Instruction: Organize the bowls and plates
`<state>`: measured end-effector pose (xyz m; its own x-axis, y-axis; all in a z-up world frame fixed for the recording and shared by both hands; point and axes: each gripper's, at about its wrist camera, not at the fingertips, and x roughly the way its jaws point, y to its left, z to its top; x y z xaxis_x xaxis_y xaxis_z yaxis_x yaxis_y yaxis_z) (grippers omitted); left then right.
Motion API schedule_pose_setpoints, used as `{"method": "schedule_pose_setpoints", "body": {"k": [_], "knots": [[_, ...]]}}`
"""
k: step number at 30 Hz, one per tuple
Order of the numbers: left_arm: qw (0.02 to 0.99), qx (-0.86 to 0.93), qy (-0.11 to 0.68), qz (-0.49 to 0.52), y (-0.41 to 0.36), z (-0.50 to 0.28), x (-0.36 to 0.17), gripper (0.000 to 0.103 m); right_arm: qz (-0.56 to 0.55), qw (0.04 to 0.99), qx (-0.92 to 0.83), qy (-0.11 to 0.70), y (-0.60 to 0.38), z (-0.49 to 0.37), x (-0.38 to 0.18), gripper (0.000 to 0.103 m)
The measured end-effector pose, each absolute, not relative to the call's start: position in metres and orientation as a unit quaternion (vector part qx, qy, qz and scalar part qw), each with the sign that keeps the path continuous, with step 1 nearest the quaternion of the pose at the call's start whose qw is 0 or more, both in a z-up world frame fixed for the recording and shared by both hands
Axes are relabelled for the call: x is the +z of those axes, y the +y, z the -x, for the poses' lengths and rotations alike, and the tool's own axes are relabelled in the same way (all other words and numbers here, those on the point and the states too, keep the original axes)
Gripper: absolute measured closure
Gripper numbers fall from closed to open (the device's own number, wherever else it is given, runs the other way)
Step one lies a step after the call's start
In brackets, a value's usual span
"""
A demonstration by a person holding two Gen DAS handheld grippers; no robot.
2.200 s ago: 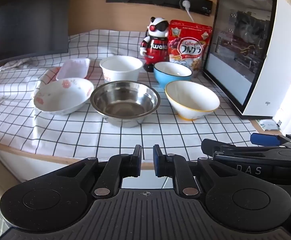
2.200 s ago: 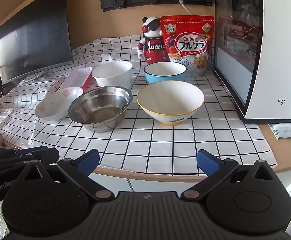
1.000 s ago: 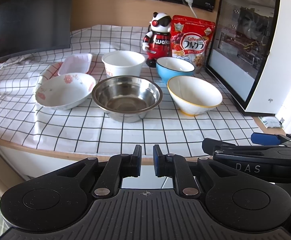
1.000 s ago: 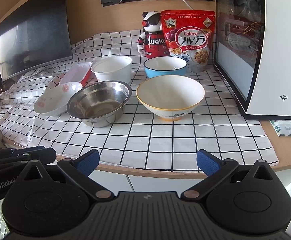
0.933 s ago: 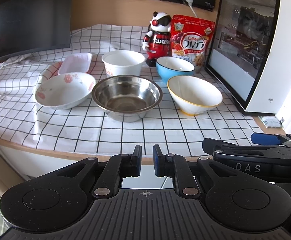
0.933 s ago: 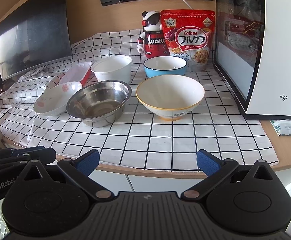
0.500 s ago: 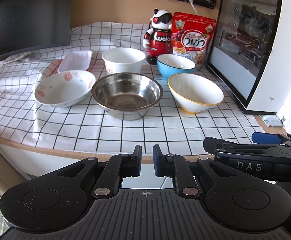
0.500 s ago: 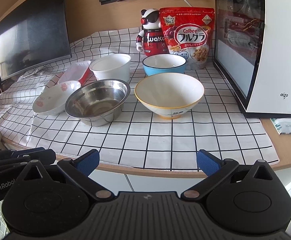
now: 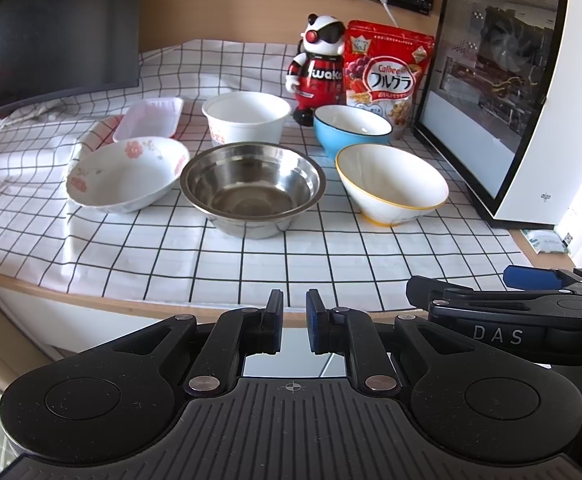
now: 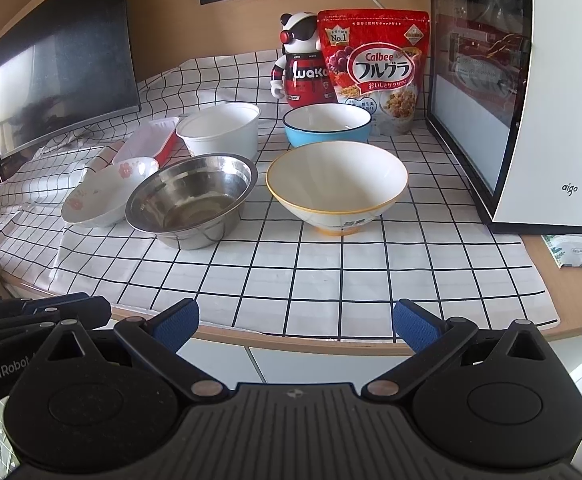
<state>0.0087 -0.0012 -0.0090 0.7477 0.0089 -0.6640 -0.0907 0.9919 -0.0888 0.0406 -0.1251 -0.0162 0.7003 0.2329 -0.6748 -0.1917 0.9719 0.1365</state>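
- My left gripper [image 9: 293, 314] has its jaws almost shut, with just a thin gap and nothing in them. It hangs in front of the worktop's [image 10: 543, 256] front edge.
- My right gripper [image 10: 294, 322] has its jaws wide apart and empty. It also sits off the front edge.
- The bowls all sit apart, and I think no sorting has been done yet. The steel bowl [image 9: 253, 189] is nearest the front edge, in the middle. The flower bowl [image 9: 127, 173] is just beside it, toward the left edge. The yellow-rim bowl [image 10: 337, 185] is toward the right edge.
- Behind them, nearer the back edge, are the white tub [image 9: 247, 121] and the blue bowl [image 9: 352, 128]. The pink tray [image 9: 149, 121] lies toward the back left corner.
- My left jaws would have to open before they could take a rim. If I go in like this, I think I will just push a bowl.
- The steel bowl looks slippery. I think it could slide out of the pads or clang on another bowl.
- The checked cloth [image 9: 331, 256] is bunched up near the left edge. A dragged bowl might pull it and tip things.
- The toy robot [image 10: 301, 62] and cereal bag [image 10: 375, 68] stand right behind the blue bowl. A bump could knock them over.
- The flower bowl is partly hidden behind the steel bowl in my right view. I cannot tell if the two touch.
- I cannot see what lies under the pink tray.
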Motion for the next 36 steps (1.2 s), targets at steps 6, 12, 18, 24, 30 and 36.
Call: {"method": "schedule_pose_setpoints", "body": {"k": [6, 12, 18, 24, 30, 36], "knots": [[0.932, 0.027, 0.356, 0.059, -0.002, -0.012, -0.01, 0.088, -0.028, 0.922, 0.115, 0.37, -0.126, -0.041, -0.017, 0.0], [0.931, 0.027, 0.359, 0.061, 0.001, -0.013, -0.011, 0.088, -0.028, 0.921, 0.115, 0.37, -0.126, -0.042, -0.018, 0.0], [0.929, 0.029, 0.362, 0.066, 0.005, -0.014, -0.011, 0.088, -0.023, 0.921, 0.116, 0.372, -0.121, -0.046, -0.019, 0.0], [0.927, 0.032, 0.367, 0.075, 0.013, -0.017, -0.013, 0.088, -0.019, 0.919, 0.118, 0.376, -0.114, -0.051, -0.019, 0.0], [0.923, 0.037, 0.374, 0.083, 0.029, -0.027, -0.014, 0.088, -0.017, 0.92, 0.12, 0.374, -0.105, -0.062, -0.018, 0.0], [0.919, 0.044, 0.372, 0.122, 0.068, -0.048, -0.013, 0.088, -0.032, 0.924, 0.137, 0.355, -0.088, -0.089, -0.015, 0.0]]}}
